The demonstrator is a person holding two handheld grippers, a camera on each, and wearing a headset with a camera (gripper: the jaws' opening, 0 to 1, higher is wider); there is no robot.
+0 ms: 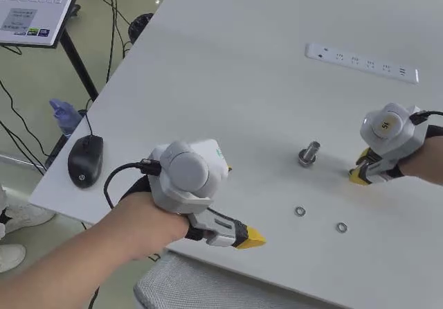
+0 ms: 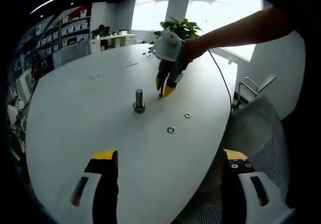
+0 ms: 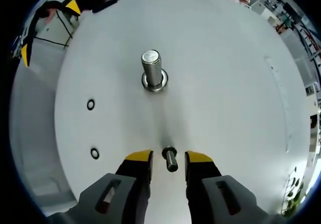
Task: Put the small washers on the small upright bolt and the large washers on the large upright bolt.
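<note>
The large bolt [image 1: 309, 153] stands upright on the white table [image 1: 228, 80], a ring at its base [image 3: 154, 81]. Two small washers [image 1: 300, 211] [image 1: 341, 227] lie flat in front of it. My right gripper [image 1: 360, 172] rests low on the table right of the large bolt. Its jaws stand open [image 3: 169, 159] on either side of the small upright bolt [image 3: 169, 158], with a gap on each side. My left gripper [image 1: 243, 237] hovers near the table's front edge, open wide [image 2: 169, 156] and holding nothing. It faces the large bolt [image 2: 139, 101] and the washers [image 2: 171, 130] [image 2: 187, 115].
A white power strip [image 1: 361, 63] lies at the back right of the table. A black mouse [image 1: 85, 160] sits near the left corner, beyond it a laptop [image 1: 34, 4] on a stand. A grey mesh chair [image 1: 208, 288] is below the front edge.
</note>
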